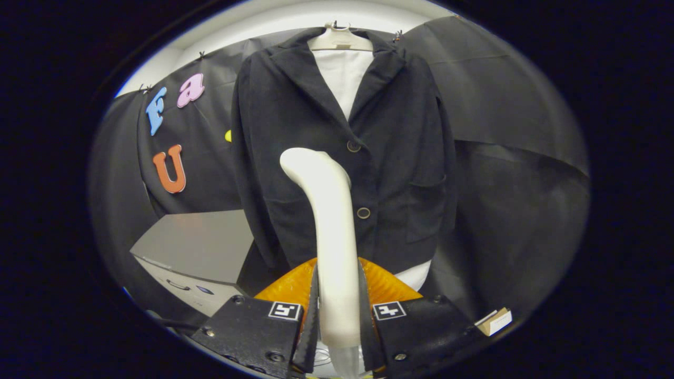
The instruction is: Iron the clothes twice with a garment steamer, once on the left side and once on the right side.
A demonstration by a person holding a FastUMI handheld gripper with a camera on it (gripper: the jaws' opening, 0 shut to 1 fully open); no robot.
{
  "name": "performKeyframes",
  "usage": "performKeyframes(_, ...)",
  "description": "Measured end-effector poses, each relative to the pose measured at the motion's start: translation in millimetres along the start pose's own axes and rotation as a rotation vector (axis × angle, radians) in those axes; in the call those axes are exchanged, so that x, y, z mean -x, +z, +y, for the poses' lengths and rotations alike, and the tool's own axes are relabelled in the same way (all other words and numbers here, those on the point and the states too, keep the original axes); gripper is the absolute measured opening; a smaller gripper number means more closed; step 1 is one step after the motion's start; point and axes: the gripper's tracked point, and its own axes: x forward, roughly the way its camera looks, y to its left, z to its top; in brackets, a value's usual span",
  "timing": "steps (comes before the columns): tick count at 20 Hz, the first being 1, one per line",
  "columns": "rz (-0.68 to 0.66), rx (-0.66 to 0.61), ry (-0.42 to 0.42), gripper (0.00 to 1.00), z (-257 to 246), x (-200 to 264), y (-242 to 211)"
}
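A dark buttoned jacket hangs on a pale hanger over a white form, straight ahead of me. My gripper is shut on the handle of the cream garment steamer, which stands upright between the fingers. The steamer's curved head reaches up to the jacket's left front panel, beside the two buttons. Whether the head touches the cloth I cannot tell. An orange part of the steamer shows just behind the fingers.
A grey box-like unit stands low to the left of the jacket. A small cardboard box lies low on the right. Black cloth walls close the booth behind and on both sides.
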Motion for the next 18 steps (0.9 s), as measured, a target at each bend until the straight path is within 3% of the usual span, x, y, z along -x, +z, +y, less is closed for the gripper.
performKeyframes(18,0.169,0.013,-0.024,0.37,-3,-25,-83)
